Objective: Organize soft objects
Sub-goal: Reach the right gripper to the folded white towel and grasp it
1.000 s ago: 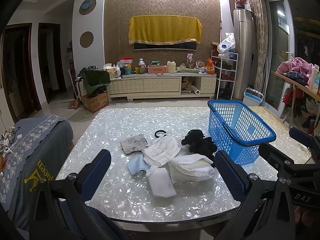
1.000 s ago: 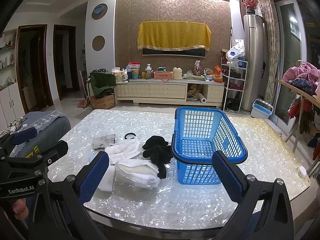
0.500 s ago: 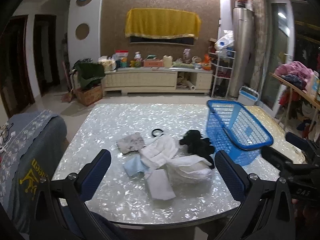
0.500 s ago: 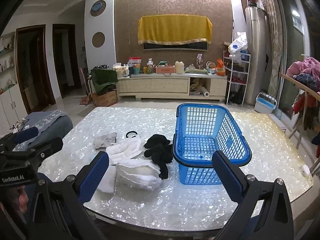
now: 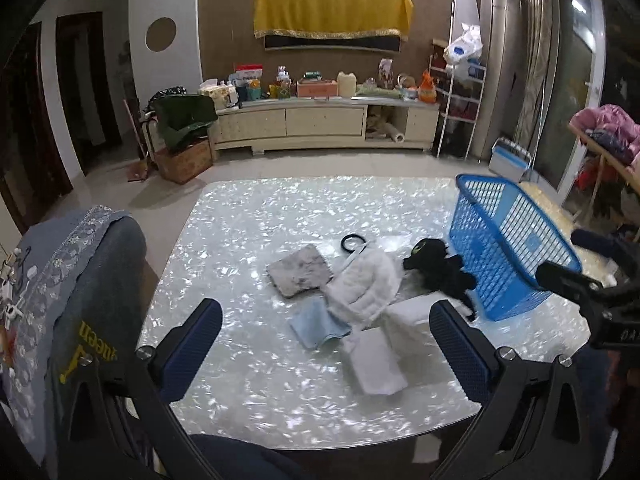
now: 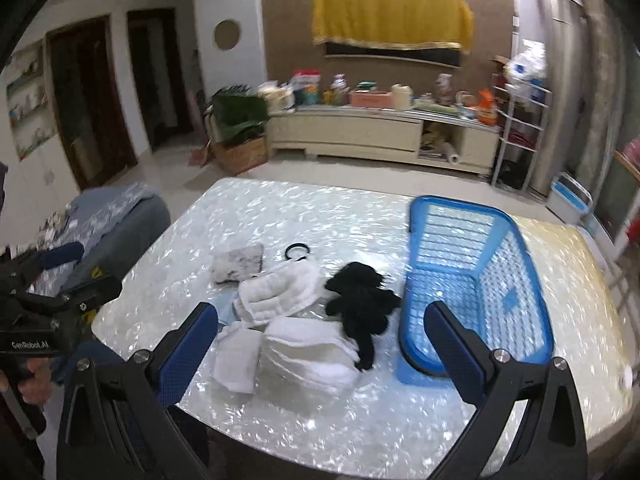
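Both tools — left tool [image 5: 326, 332], right tool [image 6: 320, 332] — gape wide above the pearly surface [image 5: 248, 240]; quilted white cloth [image 5: 366, 286], latticed blue basket [image 6: 476, 280] — its inside shows only in the right view.

Left gripper [image 5: 326, 338]: held low and pointing forward, its 2 blue-padded fingers [image 5: 196, 334] spread wide apart with nothing between them. Black finger arms run back toward the lower corners of its own view. Seen from the right wrist view, the same gripper [image 6: 60, 276] appears at the far left, level and pointing forward, with the person's left hand [image 6: 24, 376] wrapped around the handle below it.

Right gripper [image 6: 322, 340]: also low and pointing forward, its 2 blue-padded fingers [image 6: 456, 344] spread wide, holding nothing. In the left wrist view it shows at the right edge [image 5: 576, 264], beside the left gripper and apart from it.
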{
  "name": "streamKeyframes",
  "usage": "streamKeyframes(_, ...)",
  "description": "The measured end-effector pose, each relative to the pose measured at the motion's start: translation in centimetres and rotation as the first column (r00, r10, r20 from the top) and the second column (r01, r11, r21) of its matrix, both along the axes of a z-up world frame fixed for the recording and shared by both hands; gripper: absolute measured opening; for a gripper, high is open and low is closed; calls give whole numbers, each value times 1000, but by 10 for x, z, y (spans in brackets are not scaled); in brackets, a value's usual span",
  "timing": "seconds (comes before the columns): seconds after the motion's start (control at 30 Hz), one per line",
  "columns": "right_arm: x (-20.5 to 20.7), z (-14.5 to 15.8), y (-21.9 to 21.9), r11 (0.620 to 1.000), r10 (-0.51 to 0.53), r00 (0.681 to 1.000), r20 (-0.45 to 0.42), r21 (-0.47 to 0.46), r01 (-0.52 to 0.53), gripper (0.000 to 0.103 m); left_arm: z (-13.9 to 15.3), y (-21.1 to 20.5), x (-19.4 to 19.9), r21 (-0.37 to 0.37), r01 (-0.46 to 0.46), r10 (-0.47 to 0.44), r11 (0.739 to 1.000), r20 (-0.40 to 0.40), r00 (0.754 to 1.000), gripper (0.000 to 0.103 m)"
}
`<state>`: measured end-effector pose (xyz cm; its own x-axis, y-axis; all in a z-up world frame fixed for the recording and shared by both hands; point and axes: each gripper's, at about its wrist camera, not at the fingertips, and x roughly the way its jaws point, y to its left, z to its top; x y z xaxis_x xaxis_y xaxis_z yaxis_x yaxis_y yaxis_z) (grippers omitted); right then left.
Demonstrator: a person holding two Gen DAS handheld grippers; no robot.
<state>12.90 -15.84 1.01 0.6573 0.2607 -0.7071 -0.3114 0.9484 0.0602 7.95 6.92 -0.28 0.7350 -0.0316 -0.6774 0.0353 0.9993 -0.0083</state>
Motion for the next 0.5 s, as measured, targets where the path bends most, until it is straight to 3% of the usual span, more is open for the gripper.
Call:
streamKeyframes(0.2,30,-25,35,992,107,990,-95,-62,-113,102,-22,19,19,-27,-3,1,1000,-78,997,103)
streamKeyframes(0.27,39,-36,44,985,140,981,-135,-84,-152,97,-32,24,25,-21,-6,3,1000,-99,995,103)
streamKeyframes(0.4,51,-69,58,960,220,949,-224,-124,-252,92,-53,31,34,-28,14,-18,1000,-151,988,103)
streamKeyframes(0.5,55,-93,62,942,258,920,-294,-136,-307,83,-70,33,39,-20,27,-30,999,-191,981,103)
